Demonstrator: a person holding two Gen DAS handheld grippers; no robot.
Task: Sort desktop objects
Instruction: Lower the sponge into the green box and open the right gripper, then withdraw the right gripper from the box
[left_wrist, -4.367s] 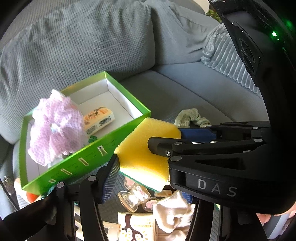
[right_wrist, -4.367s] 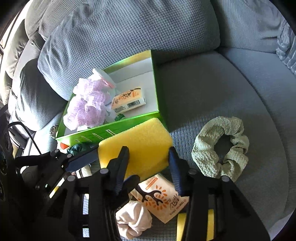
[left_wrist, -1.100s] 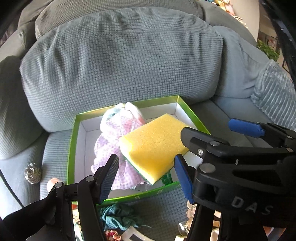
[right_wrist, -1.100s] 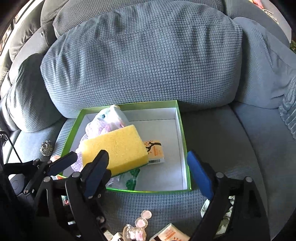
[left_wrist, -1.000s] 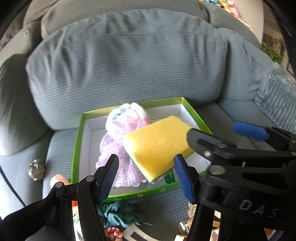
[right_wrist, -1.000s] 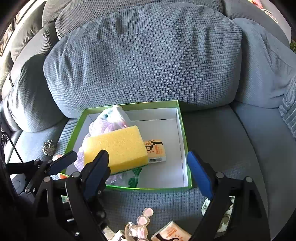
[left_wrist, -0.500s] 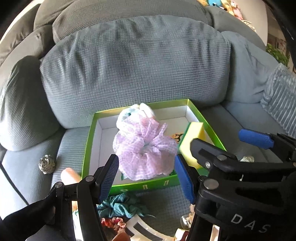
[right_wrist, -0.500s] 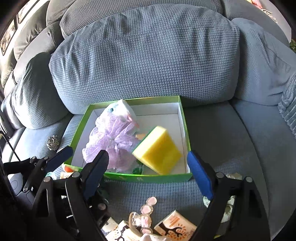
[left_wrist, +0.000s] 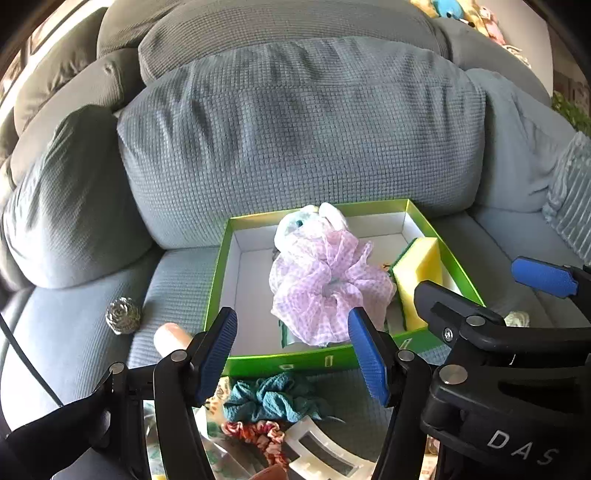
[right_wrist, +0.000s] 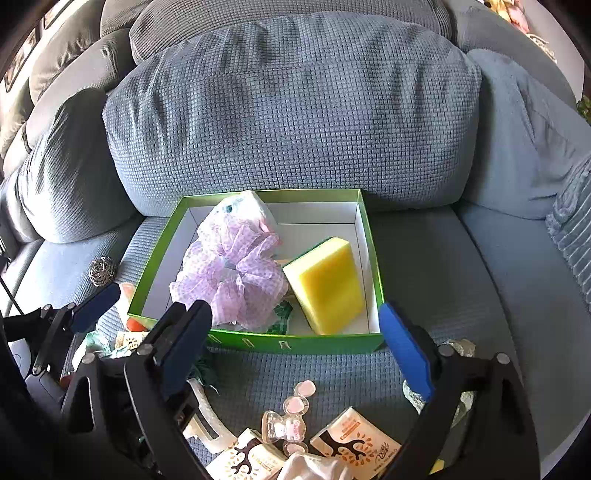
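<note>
fingers (right_wrist: 405, 352) spread, empty; sponge (right_wrist: 327, 284) tilted in box (right_wrist: 295, 342).

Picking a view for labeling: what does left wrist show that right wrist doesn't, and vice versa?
Left wrist only: the teal scrunchie and red patterned scrunchie in front of the box, seen clearly.

Right wrist only: the white-and-orange packets, the clear pink clips, and the sponge's broad yellow face.

Both: the green box holding the purple mesh puff and yellow sponge, the steel scourer on the seat, the white hair claw, and the left gripper and right gripper, open and empty.
</note>
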